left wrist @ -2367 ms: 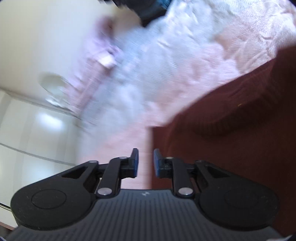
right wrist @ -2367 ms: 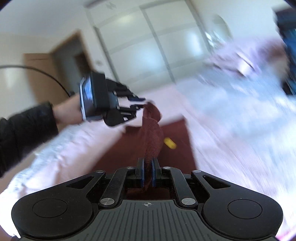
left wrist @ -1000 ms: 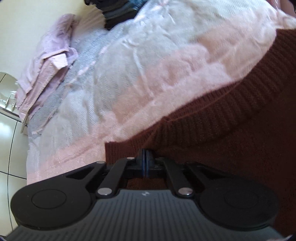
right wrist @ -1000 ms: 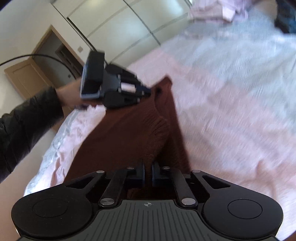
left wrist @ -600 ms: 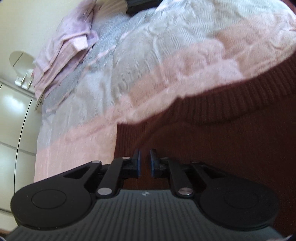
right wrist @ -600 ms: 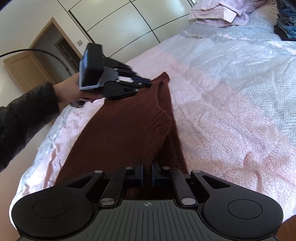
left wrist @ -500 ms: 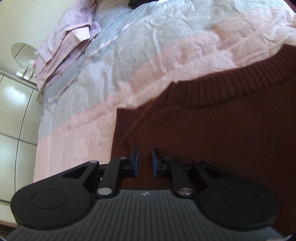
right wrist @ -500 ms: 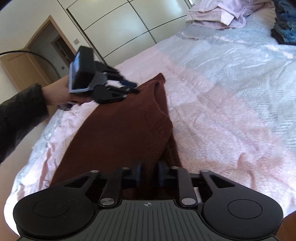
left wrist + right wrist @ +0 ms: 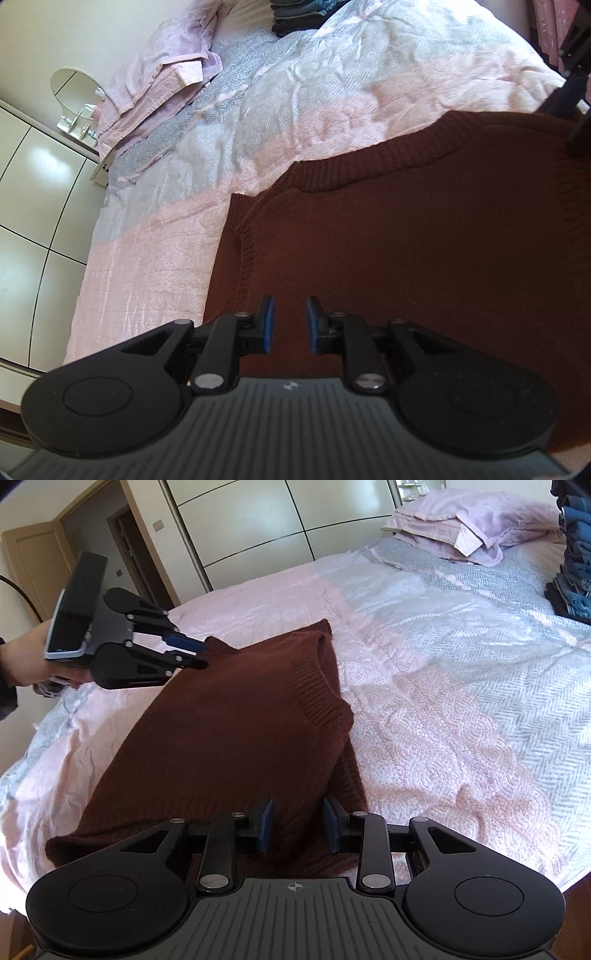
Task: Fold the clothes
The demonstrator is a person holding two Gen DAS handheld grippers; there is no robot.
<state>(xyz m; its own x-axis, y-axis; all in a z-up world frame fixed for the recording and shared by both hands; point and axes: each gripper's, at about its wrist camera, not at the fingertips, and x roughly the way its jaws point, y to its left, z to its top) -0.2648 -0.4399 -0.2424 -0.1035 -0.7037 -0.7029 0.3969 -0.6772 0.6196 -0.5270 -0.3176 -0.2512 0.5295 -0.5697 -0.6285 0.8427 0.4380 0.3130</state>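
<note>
Both grippers release the brown sweater [image 9: 229, 731]; left gripper [image 9: 288, 325] is opening, narrow and empty; right gripper [image 9: 297, 825] stands wider, the fold lying flat beyond its fingers.

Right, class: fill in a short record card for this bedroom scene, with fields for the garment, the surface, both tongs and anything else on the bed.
garment: maroon knit sweater, folded over, lying on the bed
surface: pink and grey bedspread
left tongs: opening, nothing between the pads, above the sweater
right tongs: open, apart from the fabric, over the sweater's near edge
pillows: lilac, stacked at the head of the bed
folded clothes: dark and blue stack at the far right
background: pale wardrobe doors
</note>
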